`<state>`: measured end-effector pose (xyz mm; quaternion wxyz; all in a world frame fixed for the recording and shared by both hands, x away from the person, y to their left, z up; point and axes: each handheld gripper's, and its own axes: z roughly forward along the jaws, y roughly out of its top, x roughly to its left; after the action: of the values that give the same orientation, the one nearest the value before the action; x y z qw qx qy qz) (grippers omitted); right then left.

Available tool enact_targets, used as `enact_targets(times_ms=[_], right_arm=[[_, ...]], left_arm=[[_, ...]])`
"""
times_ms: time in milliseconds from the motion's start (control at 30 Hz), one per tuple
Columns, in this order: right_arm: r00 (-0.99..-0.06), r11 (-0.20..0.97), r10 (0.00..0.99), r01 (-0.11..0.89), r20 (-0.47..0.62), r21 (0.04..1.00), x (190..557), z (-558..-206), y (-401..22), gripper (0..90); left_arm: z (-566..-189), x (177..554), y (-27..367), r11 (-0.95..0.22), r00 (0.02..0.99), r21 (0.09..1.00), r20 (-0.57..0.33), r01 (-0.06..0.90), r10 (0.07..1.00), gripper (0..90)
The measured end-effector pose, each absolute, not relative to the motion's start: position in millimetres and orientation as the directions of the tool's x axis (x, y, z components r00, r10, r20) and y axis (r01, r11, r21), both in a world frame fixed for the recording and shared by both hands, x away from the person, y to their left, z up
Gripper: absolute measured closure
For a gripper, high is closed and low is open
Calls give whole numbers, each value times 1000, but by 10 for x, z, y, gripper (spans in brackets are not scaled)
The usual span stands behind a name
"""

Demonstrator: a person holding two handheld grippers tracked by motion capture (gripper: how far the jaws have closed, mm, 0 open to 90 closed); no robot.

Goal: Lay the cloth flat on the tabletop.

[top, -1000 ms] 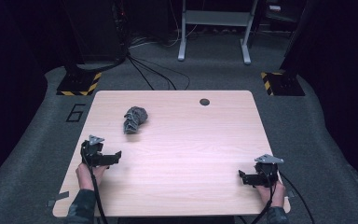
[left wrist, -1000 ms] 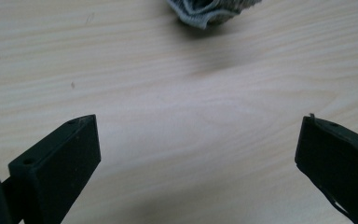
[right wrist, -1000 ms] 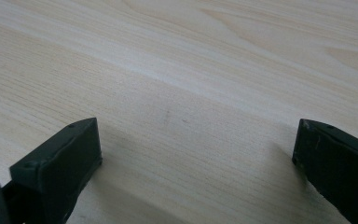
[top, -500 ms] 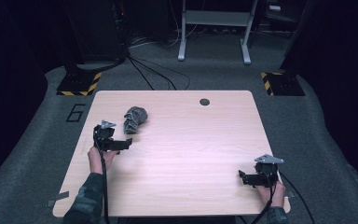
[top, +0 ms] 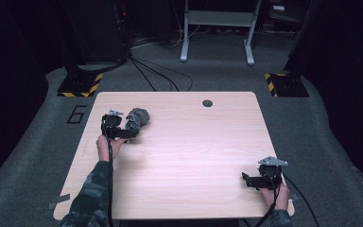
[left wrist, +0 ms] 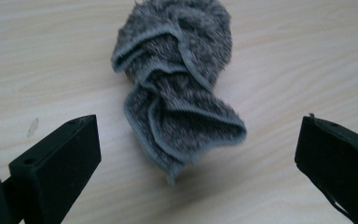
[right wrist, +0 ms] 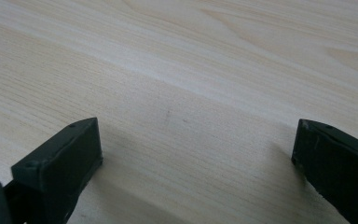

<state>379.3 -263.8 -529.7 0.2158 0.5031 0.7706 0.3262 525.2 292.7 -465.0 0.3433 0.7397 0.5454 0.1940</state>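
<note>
Light wood-grain worktop (top: 184, 156) w/ rounded corners, mostly bare; wide free surface btwn the two hands and toward the near edge. Crumpled grey fuzzy cloth (top: 137, 119) lies at the far-left part of the worktop, near the left edge but not at it, well inside the far edge. Its long axis runs roughly near-to-far in the high view, slightly slanted; in the left gripper view (left wrist: 179, 88) it's a twisted, bunched roll pointing away from the camera, wider folded end nearest, lying flat on the wood.

Left hand-held gripper (top: 123, 133) sits just on the near-left side of the cloth, jaws spread wide, holding nothing; the cloth's near end lies ahead of and btwn the two jaws, not touching either as far as visible. Right hand-held gripper (top: 249, 180) is at the near-right corner, close to the near edge, well apart from the cloth, jaws also wide apart over bare wood, nothing held.

Small dark round hole (top: 207, 102) near the far edge, centre-right, well clear of both. Cables trail off the near edge.
</note>
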Motion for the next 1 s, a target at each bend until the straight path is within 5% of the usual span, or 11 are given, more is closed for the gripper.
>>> enact_targets(times_ms=[600, 1000], right_arm=[[-396, 276, 918, 636, -3, 721, 3790, -5297, -2635, 8], [-393, 276, 920, 636, -6, 721, 3790, -5295, -2643, 15]], left_arm=[[-4706, 5794, 2777, -184, 329, 677, -91, 712, 940, 11], [-4892, 5848, 2751, -175, 287, 671, -59, 721, 956, 242]])
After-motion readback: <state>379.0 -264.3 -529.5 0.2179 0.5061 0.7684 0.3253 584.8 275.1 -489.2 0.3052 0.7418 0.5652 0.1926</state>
